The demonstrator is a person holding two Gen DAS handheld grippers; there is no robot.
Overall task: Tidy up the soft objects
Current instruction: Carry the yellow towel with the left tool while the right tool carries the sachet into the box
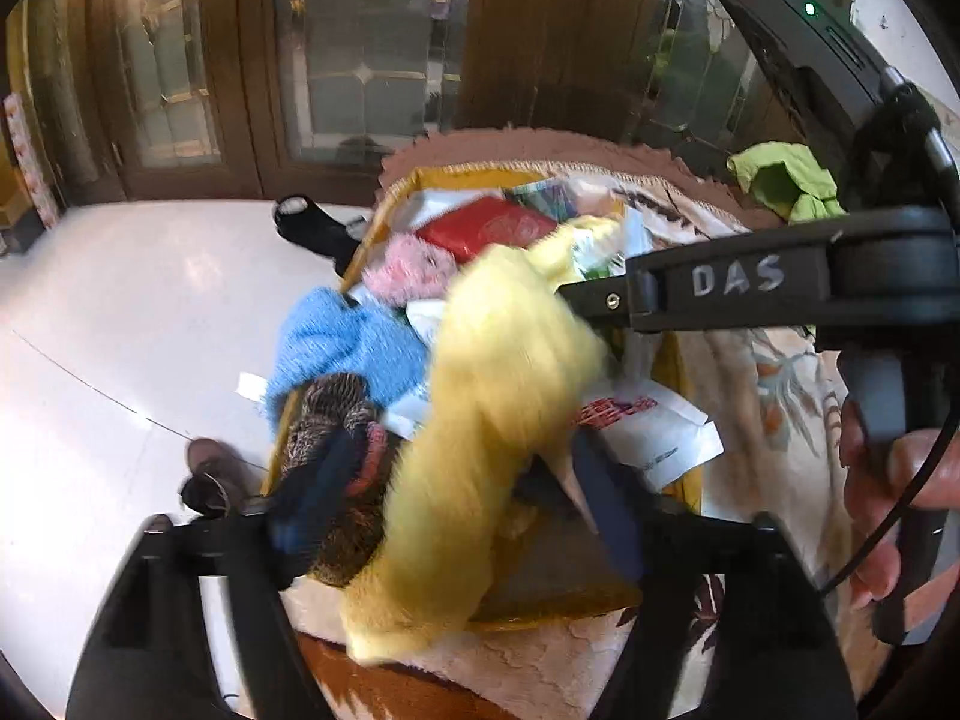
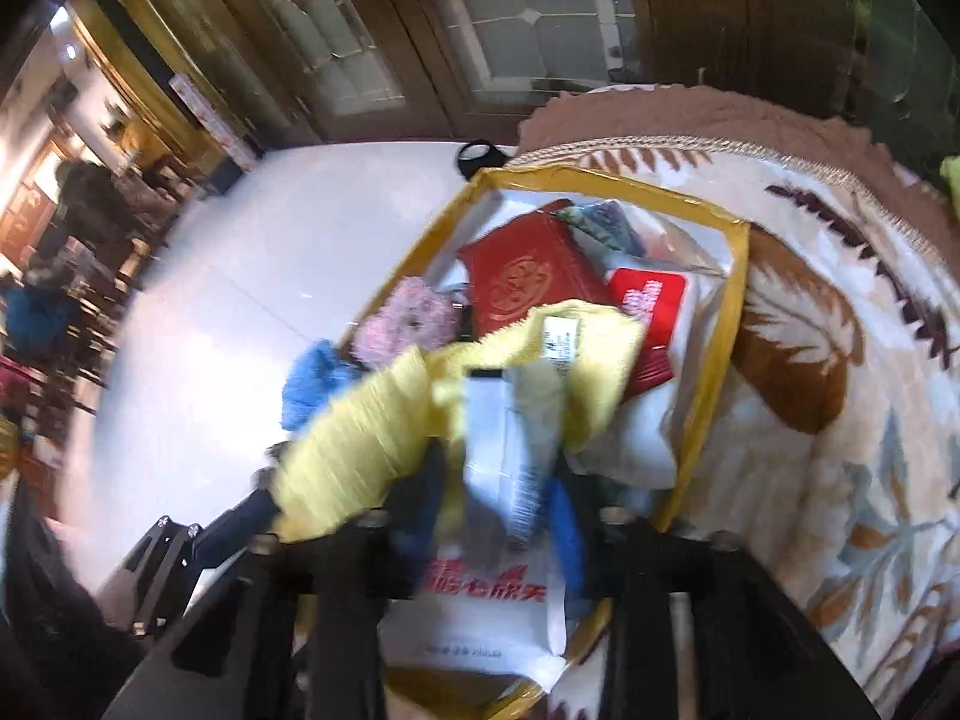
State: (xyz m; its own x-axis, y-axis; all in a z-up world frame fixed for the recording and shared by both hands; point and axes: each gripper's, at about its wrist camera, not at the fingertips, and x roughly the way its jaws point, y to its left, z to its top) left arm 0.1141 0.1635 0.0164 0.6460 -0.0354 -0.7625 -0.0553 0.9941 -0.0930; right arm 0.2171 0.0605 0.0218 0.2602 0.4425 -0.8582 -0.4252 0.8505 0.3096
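Note:
A fluffy yellow cloth [image 1: 498, 396] hangs blurred over a yellow-rimmed clear storage bag [image 1: 396, 192]. My right gripper [image 1: 561, 294] reaches in from the right and is shut on the cloth's upper end. In the right wrist view the cloth [image 2: 372, 420], with a white label, lies across my right gripper [image 2: 492, 516]. My left gripper [image 1: 450, 498] stands open, its fingers wide apart with the cloth hanging between them. Its left finger [image 1: 312, 480] lies against a brown knit piece [image 1: 330, 414]. A blue fluffy item [image 1: 342, 342] and a pink one [image 1: 408, 270] sit at the bag's left side.
The bag also holds a red box [image 2: 528, 282], red packets and white plastic bags. It rests on a leaf-patterned blanket [image 2: 840, 360]. A green cloth [image 1: 780, 180] lies at the back right. White floor [image 1: 120, 330] with a black slipper [image 1: 312, 228] lies left; wooden doors stand behind.

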